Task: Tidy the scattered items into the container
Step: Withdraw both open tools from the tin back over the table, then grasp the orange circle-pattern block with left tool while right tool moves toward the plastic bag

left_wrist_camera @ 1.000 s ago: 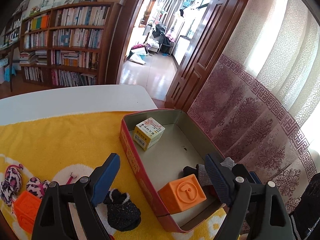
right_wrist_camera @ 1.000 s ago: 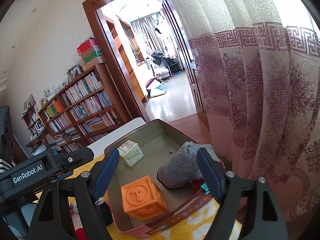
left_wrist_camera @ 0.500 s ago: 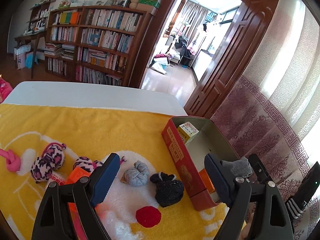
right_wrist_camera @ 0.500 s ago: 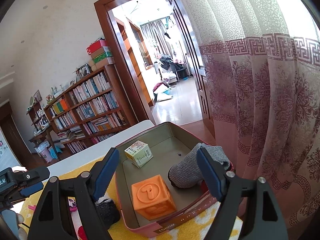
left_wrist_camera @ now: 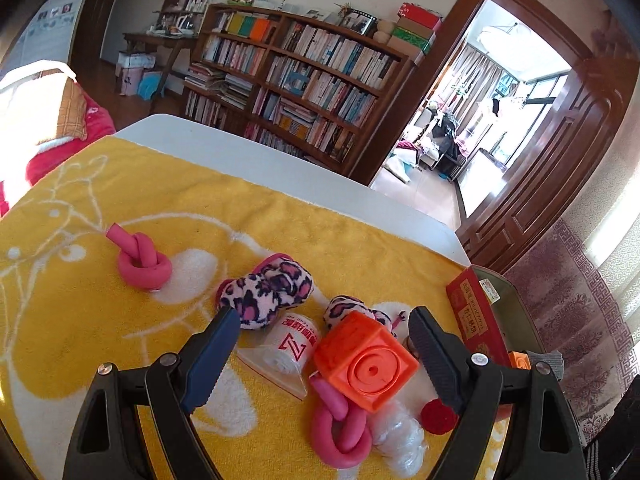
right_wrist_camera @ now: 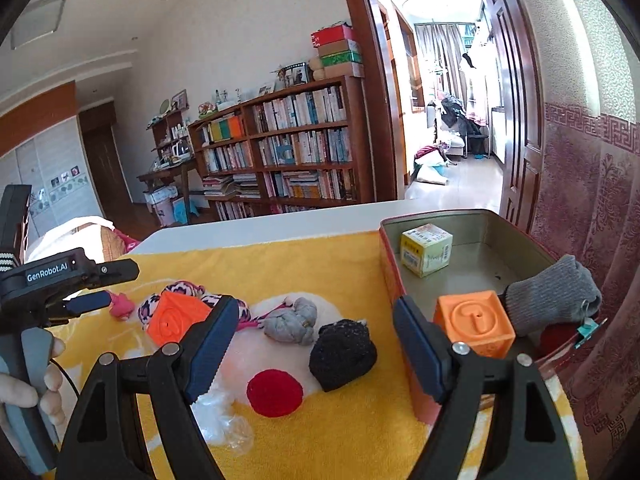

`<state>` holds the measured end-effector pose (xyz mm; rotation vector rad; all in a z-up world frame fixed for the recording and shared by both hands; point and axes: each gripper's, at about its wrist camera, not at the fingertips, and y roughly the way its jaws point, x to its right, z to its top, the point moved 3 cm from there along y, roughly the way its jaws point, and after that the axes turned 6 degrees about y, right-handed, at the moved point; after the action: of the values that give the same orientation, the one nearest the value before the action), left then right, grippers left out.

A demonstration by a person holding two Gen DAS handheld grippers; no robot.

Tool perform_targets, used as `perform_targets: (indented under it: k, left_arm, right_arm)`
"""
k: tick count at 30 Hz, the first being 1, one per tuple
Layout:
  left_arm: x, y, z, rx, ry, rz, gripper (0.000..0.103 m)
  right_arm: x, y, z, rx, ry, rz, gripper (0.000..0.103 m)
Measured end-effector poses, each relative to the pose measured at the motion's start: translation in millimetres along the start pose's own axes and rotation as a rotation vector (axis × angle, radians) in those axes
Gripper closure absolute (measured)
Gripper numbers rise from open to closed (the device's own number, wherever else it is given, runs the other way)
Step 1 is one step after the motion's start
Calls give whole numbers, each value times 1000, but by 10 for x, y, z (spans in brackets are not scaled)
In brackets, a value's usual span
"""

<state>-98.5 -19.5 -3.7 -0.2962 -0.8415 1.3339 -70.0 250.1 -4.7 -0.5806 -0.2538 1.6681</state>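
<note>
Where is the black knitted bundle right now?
In the right wrist view, the black knitted bundle lies on the yellow towel, between the red disc and the tin.

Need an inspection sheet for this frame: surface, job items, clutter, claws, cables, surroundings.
Surface: yellow towel over a white table.
Job's things: tin holds a small carton, orange cube and grey sock. Loose on the towel: second orange cube, two pink knots, black sock, red disc.
Clutter: nothing seen.
Claws: left claw open around the loose cube; right claw open, empty.
Cables: thin black one by the hand.
Surroundings: bookshelf, curtain.
</note>
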Motion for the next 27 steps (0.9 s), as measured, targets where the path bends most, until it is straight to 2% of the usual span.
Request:
perform_targets:
  k: [3,6,8,12,17,20,27]
  left_arm:
    - [-91,24,-8,-3,-5,6,15]
    - [-184,45,-1,1,-16,34,15]
    - [-201,76,-11,-9,-38,20,15]
    - [-173,84,-23,-10,-31,0,15]
    - [-24,122,-37,-13,1,-41,15]
    - [16,170,-62,-28,20,-35,15]
    - [-13,193,-73,-37,3,-46,15]
  right_arm:
    - [-66,133,-112,-72,-20,31,21]
    - [26,233,-198,-145,45,83,21]
    - [95,265,-230,-166,82,92,21]
    - [177,265,-216,-167,118,84,21]
    - [176,296,-200,-170,101,50,21]
    - [225,329,-185,-174,124,34,21]
    - [252,370,-194,-162,64,-51,21]
